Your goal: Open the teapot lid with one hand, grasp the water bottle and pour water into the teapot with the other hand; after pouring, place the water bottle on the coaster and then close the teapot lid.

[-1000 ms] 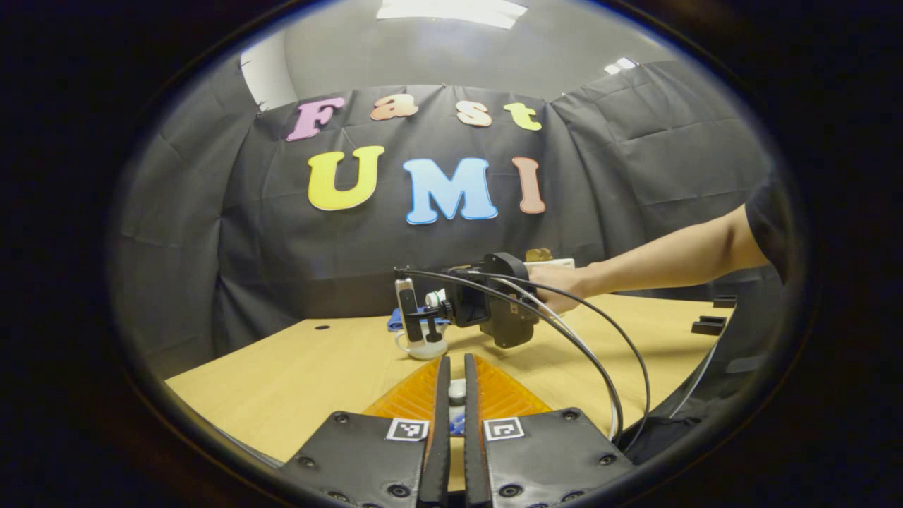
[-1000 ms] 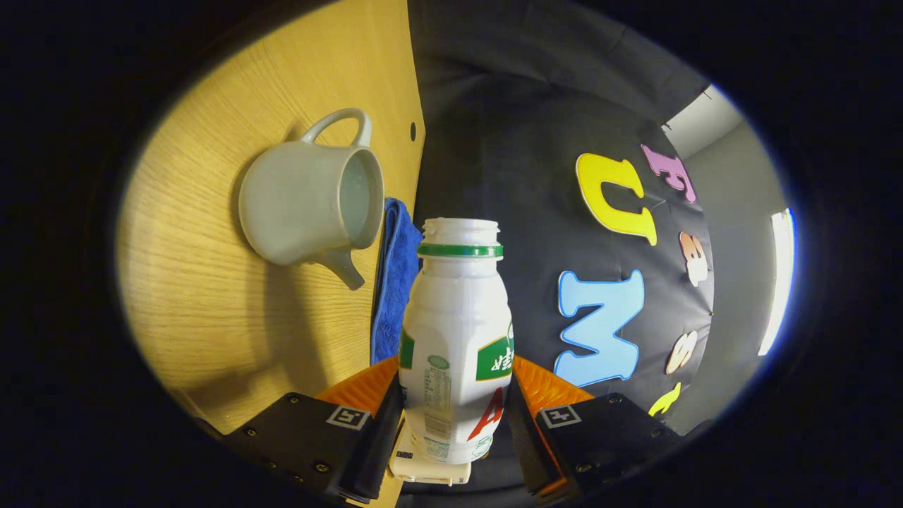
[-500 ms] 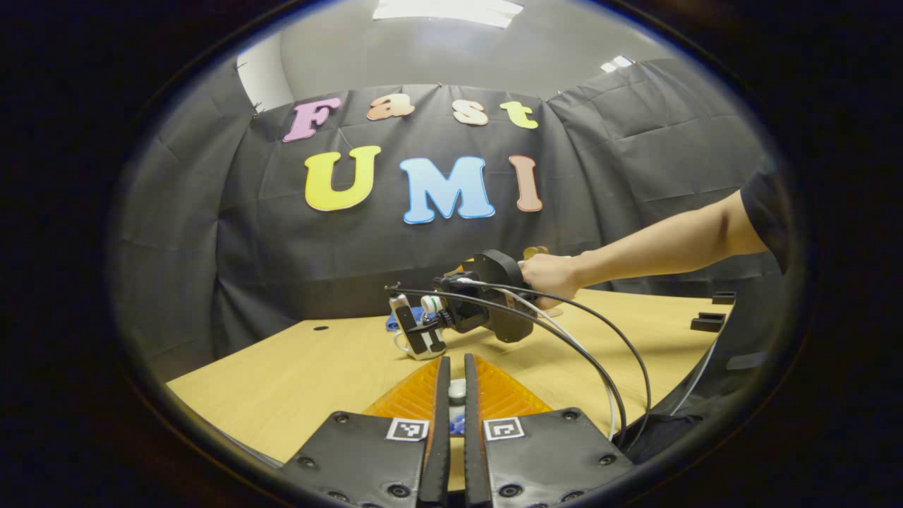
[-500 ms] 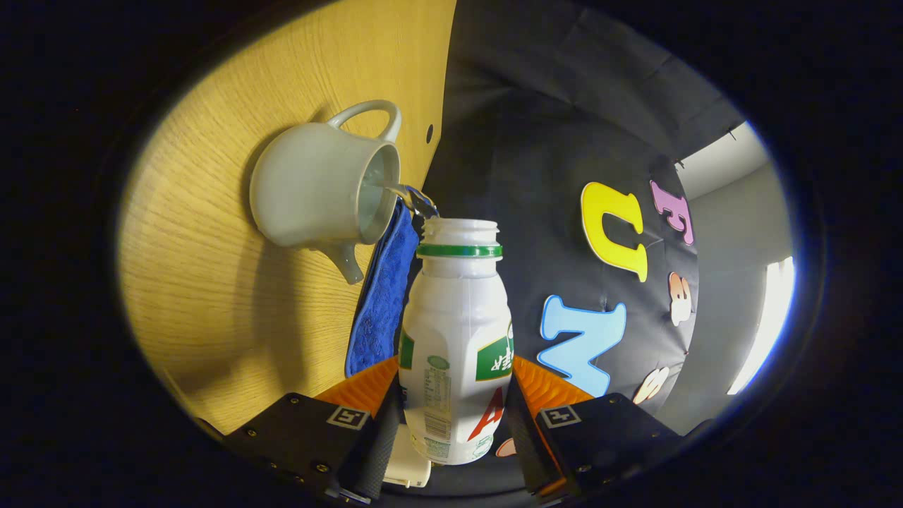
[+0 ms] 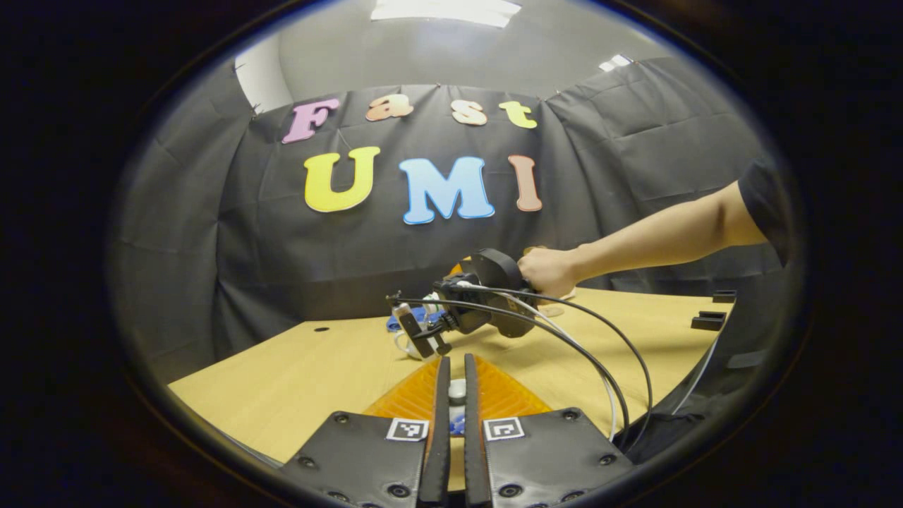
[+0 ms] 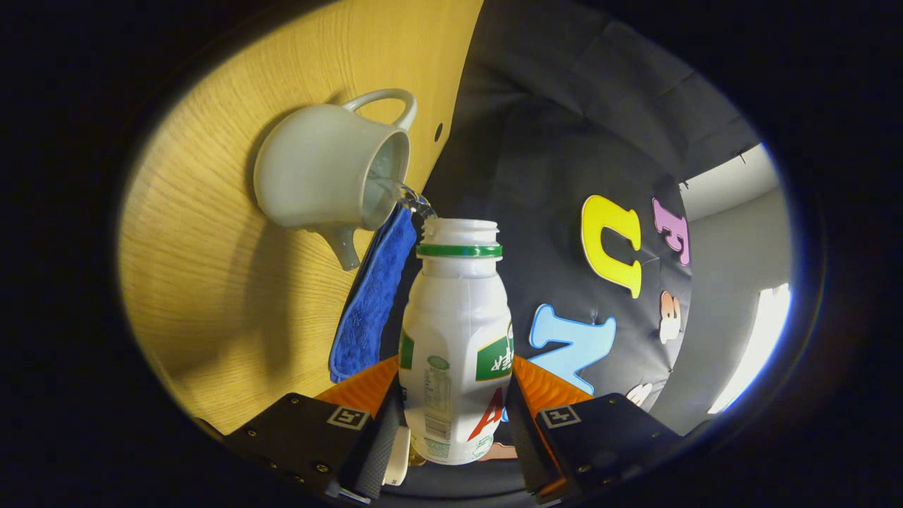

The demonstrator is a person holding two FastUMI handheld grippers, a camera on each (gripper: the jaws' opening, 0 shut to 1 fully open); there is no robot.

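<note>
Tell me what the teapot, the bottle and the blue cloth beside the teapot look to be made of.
Teapot: probably glazed ceramic, pale and smooth with a soft sheen and a thick rim.
Water bottle: likely plastic, opaque white with a threaded neck, a green ring and a printed label.
Blue cloth: a fuzzy pile that suggests microfibre or terry.

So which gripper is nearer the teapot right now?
The right gripper. It holds the water bottle tipped at the teapot, water streaming into its opening. The left gripper is back across the table, apart from it.
</note>
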